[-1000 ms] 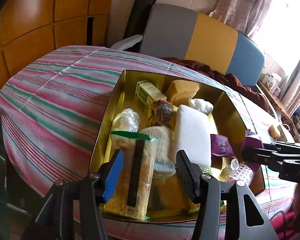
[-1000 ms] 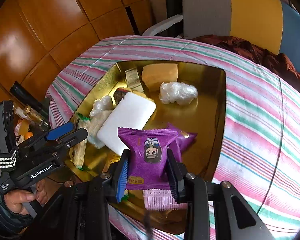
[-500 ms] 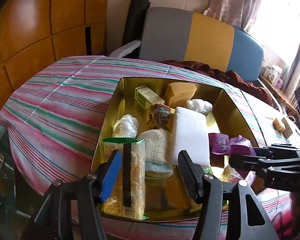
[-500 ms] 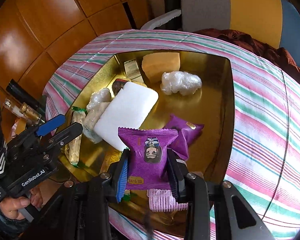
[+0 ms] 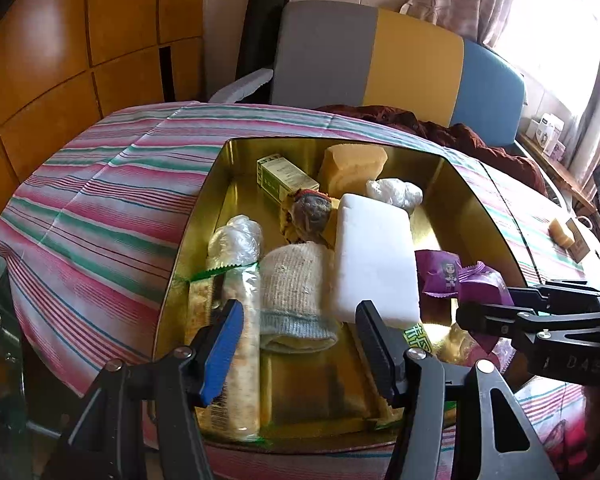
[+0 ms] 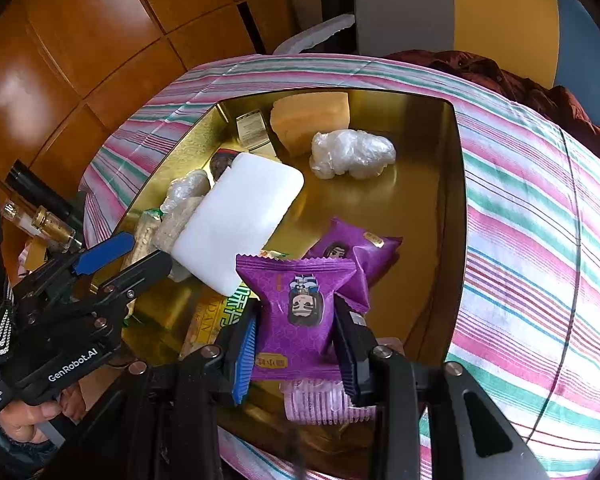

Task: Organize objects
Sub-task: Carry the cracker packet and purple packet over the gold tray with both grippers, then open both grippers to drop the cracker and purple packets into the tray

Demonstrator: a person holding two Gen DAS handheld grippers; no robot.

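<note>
A gold tin tray [image 5: 476, 208] [image 6: 432, 216] on the striped tablecloth holds many items. My right gripper [image 6: 296, 334] is shut on a purple snack packet [image 6: 300, 304] and holds it over the tray's near edge; it shows in the left wrist view [image 5: 482, 286]. A second purple packet [image 6: 360, 248] [image 5: 440, 272] lies in the tray. My left gripper [image 5: 300, 340] is open and empty, hovering over the near left part of the tray above a cracker pack [image 5: 240, 344] and a knitted cloth [image 5: 296, 292]. A white block [image 5: 374, 256] [image 6: 240, 224] lies in the middle.
Also in the tray: a yellow sponge [image 5: 352, 168], a green box [image 5: 284, 178], a wrapped ball [image 5: 312, 210], clear plastic wads [image 5: 394, 192] [image 5: 236, 240], and a pink blister pack [image 6: 324, 400]. A sofa [image 5: 380, 56] stands behind. Glass bottles [image 6: 40, 220] stand left.
Both grippers have drawn back and risen a little from the tray. The right gripper still grips the purple packet; the left stays open.
</note>
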